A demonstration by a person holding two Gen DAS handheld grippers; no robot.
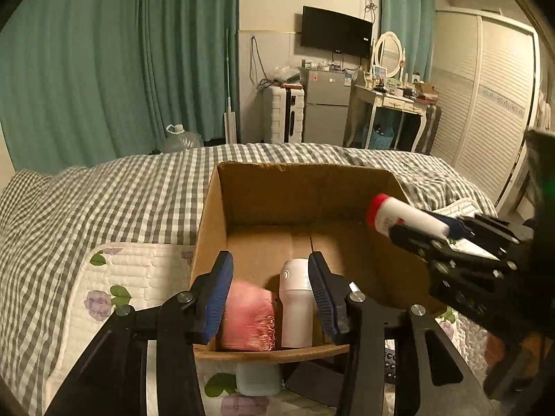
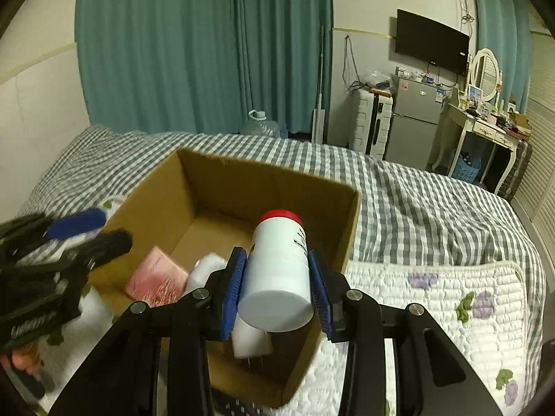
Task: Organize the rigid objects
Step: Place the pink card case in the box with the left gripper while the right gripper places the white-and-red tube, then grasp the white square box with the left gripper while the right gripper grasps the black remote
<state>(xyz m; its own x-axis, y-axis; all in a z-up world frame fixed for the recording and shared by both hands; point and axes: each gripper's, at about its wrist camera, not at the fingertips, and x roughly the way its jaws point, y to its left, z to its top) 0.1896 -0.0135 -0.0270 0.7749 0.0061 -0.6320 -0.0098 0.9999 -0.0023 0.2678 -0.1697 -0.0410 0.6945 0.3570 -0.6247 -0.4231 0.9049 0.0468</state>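
Observation:
An open cardboard box [image 1: 298, 187] [image 2: 263, 176] stands on the bed. Inside lie a pink packet [image 1: 248, 315] [image 2: 156, 274] and a white cylinder [image 1: 295, 308] [image 2: 208, 267]. My left gripper [image 1: 270, 277] is open and empty, its fingers over the box's near edge, straddling the pink packet and white cylinder. It also shows in the right wrist view [image 2: 93, 232]. My right gripper [image 2: 275, 284] is shut on a white bottle with a red cap [image 2: 279, 267] and holds it above the box's right side. In the left wrist view the right gripper [image 1: 430, 232] and the bottle [image 1: 402, 216] show at right.
The bed has a grey checked sheet [image 1: 114, 194] and a white floral quilted pad [image 2: 451, 312]. A pale plastic container [image 1: 258, 379] and a black remote [image 1: 390, 364] lie just before the box. A fridge [image 1: 326, 104], suitcase and dressing table stand beyond the bed.

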